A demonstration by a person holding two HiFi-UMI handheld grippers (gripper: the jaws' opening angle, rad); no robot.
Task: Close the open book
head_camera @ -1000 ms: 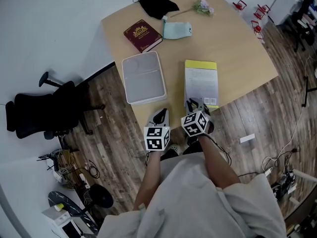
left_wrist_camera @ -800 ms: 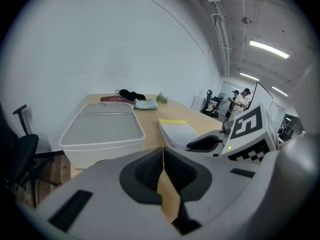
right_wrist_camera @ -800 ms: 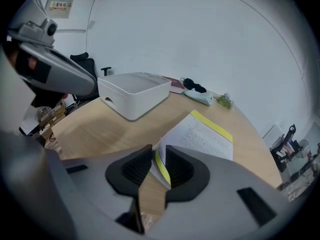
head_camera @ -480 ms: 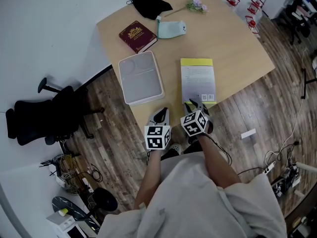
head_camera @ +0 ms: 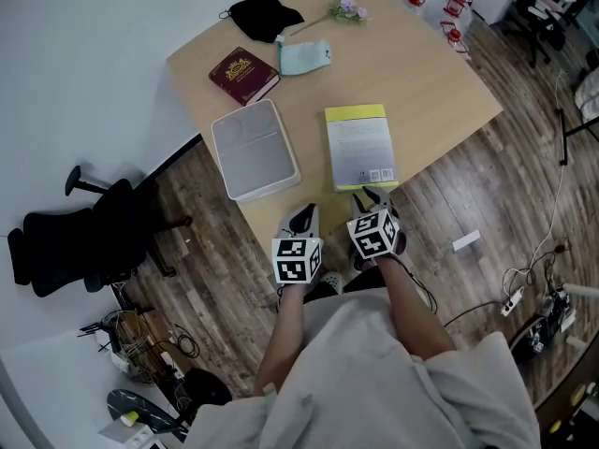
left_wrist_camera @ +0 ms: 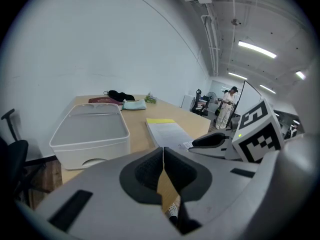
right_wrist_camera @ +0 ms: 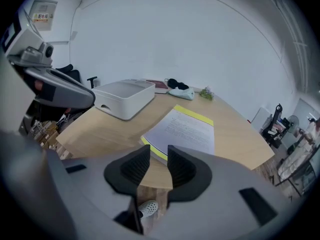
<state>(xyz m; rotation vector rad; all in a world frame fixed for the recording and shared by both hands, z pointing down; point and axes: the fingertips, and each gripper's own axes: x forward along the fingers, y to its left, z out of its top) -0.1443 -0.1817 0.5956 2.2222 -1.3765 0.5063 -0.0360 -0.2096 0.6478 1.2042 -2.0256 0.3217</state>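
I'm looking down at a dark wood-plank floor (head_camera: 468, 204) against a plain white wall. The light wooden worktop (head_camera: 421, 82) is sitting on it, smooth, with rounded corners. A black office chair (head_camera: 84, 232) is standing off to the left, well apart from the worktop.

On the worktop, a white rectangular plastic bin (head_camera: 255, 150) with rounded edges is lying near the front. Just beside it on the right is the book (head_camera: 360, 148), lying flat and closed. I'm seeing a white cover with a yellow band at the far end and a small barcode patch at the near corner. The print on it is too fine for me to read.

My right gripper (head_camera: 372, 195) is hovering at the worktop's near edge, just short of the book. Its ribbed black pads (right_wrist_camera: 181, 168) are standing narrowly apart after just opening, and there's nothing between them. My left gripper (head_camera: 301, 215) is pressed fully together and empty. Each gripper is carrying a cube of black-and-white square markers.

Toward the back, a maroon hardcover (head_camera: 243, 75) with a gold emblem is lying flat. Beside it are a mint cloth pouch (head_camera: 303, 57), a crumpled black cloth (head_camera: 264, 15) and a small flower sprig (head_camera: 346, 7).
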